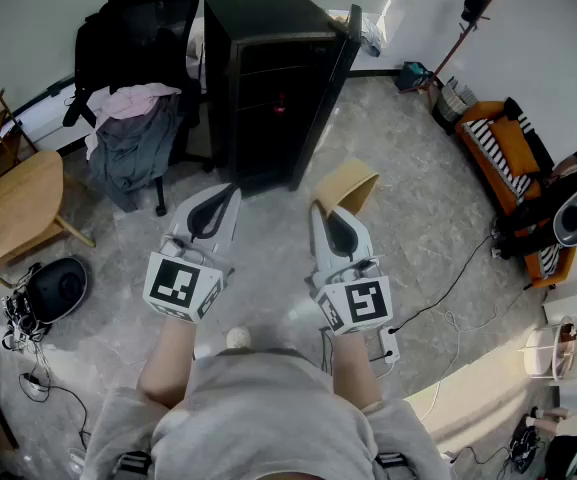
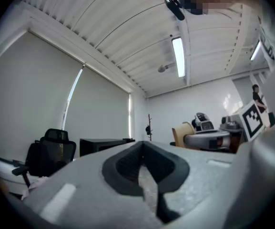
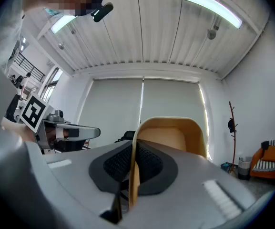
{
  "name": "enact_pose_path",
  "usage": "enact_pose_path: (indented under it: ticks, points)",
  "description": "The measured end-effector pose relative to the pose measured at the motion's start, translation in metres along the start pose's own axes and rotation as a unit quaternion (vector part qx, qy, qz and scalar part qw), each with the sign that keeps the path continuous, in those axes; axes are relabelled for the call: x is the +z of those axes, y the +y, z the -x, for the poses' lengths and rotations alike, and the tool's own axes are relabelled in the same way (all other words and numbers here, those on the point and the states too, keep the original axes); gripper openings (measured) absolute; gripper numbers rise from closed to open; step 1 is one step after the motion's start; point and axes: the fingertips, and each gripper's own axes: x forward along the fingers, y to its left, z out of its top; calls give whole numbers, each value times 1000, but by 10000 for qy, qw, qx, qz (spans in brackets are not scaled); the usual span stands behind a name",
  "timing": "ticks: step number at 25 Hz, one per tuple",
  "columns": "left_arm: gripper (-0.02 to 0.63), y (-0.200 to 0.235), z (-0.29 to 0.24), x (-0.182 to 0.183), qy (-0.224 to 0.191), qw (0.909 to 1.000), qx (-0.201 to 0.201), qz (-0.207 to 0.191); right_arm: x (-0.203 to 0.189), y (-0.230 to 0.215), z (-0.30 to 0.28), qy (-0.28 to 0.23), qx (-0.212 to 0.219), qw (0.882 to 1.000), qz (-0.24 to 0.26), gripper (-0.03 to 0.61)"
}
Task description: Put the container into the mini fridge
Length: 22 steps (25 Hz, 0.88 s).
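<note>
The black mini fridge (image 1: 268, 78) stands on the floor ahead, its door (image 1: 330, 83) swung open to the right. It also shows low at the left in the left gripper view (image 2: 101, 144). A tan, open-topped container (image 1: 348, 183) hangs in the air in front of the fridge. My right gripper (image 1: 330, 216) is shut on the container's thin wall (image 3: 173, 137), which runs between the black pads (image 3: 149, 163). My left gripper (image 1: 218, 208) is held level beside it, shut with nothing in it (image 2: 144, 168).
An office chair (image 1: 133, 98) draped with clothes stands left of the fridge. A wooden table (image 1: 13, 208) and a round black device (image 1: 56, 288) are at the left. An orange sofa (image 1: 503, 148) is at the right, and a power strip (image 1: 388, 343) with cables lies near my feet.
</note>
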Motion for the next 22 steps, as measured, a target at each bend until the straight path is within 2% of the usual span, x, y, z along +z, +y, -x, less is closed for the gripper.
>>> enact_pose_path:
  ticks: [22]
  points:
    - [2, 22, -4, -9, -27, 9998, -172, 2, -14, 13, -19, 19, -88, 9999, -54, 5]
